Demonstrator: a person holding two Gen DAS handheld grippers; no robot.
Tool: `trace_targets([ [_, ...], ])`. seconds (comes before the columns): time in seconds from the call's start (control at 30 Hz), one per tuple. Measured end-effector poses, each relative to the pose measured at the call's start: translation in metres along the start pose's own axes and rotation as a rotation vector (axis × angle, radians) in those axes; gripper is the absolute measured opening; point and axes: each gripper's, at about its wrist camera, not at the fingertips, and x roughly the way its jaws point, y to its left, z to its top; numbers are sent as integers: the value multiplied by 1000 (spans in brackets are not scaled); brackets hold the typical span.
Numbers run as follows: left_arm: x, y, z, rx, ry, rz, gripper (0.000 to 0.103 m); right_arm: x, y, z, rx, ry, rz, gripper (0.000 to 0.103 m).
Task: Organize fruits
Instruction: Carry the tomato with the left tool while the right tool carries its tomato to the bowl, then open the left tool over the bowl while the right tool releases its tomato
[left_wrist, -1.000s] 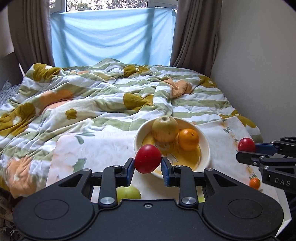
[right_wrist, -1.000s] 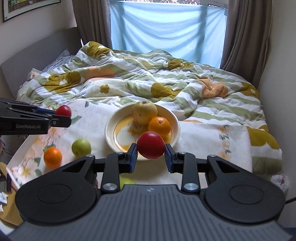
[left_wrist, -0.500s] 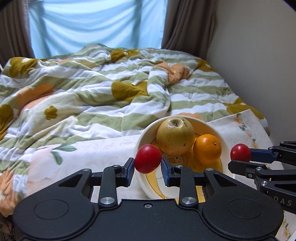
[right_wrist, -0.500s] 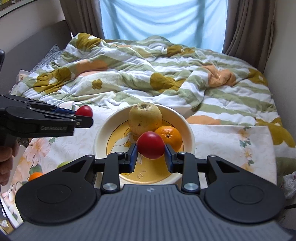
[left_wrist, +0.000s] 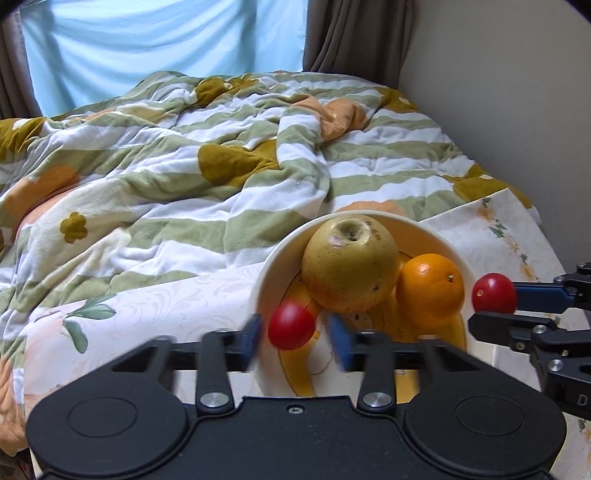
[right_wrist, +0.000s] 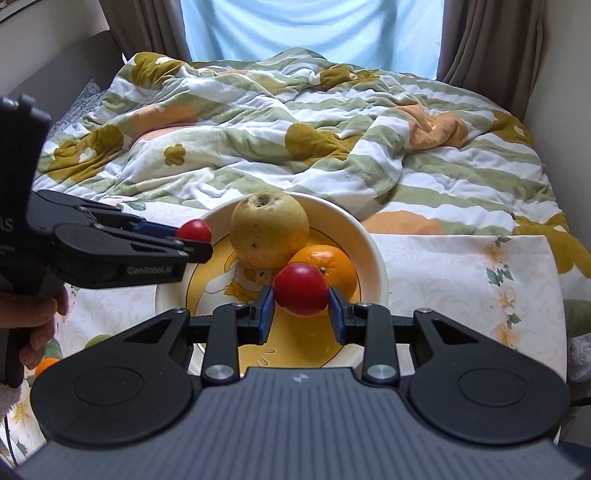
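Left gripper (left_wrist: 294, 334): fingers look spread, blue pads blurry, a visible gap on each side of the small red tomato (left_wrist: 291, 324), so it's not really pinching it. From the right wrist view the tomato (right_wrist: 194, 230) sits at the tip of the left gripper (right_wrist: 192, 240), over the left rim of the bowl.

Right gripper (right_wrist: 301, 308): pinching a bigger red tomato (right_wrist: 301, 290) between its blue pads, both pads right against the skin. It hangs over the near half of the bowl, just in front of the orange. Also seen from the side in the left wrist view (left_wrist: 495, 299), past the bowl's right rim.

Tomatoes: both smooth, glossy, deep red, roundish; the right one has a tiny dark stem dot.

Bowl (right_wrist: 373, 251): cream rim, yellow inside with a cartoon duck print. Sits on the flowery cloth (right_wrist: 461, 273).

Orange (right_wrist: 327, 264): inside the bowl, right side, bright, shiny, dimpled skin, touching the pear-ish fruit.

Big yellow fruit (right_wrist: 269, 229): back-left in the bowl, yellow-green, speckled brown, sunken dark stem pit up top, a bit bruised there.

Near-left of the bowl: an orange fruit (right_wrist: 46, 365) and a bit of green fruit (right_wrist: 98, 339) peeking out on the cloth, mostly hidden.

Behind the bowl: rumpled blanket (right_wrist: 295, 122), green and white stripes with mustard flowers.

Farthest: pale blue sheet (right_wrist: 314, 26) over the window, brown curtains (right_wrist: 487, 37) either side.
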Motion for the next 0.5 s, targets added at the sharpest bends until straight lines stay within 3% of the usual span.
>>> trace_targets([
  [0.03, -4, -1, 0, 8, -18, 12, 97, 0, -1, 0, 3, 1, 2, 47],
  [0.07, -8, -3, -1, 20, -43, 30, 103, -1, -2, 0, 9, -1, 2, 47],
  [0.23, -22, -3, -7, 52, -64, 66, 103, -8, -9, 0, 37, -13, -9, 47],
  [0.5, -47, 14, -29, -73, -58, 39, 103, -14, -11, 1, 12, -14, -8, 47],
])
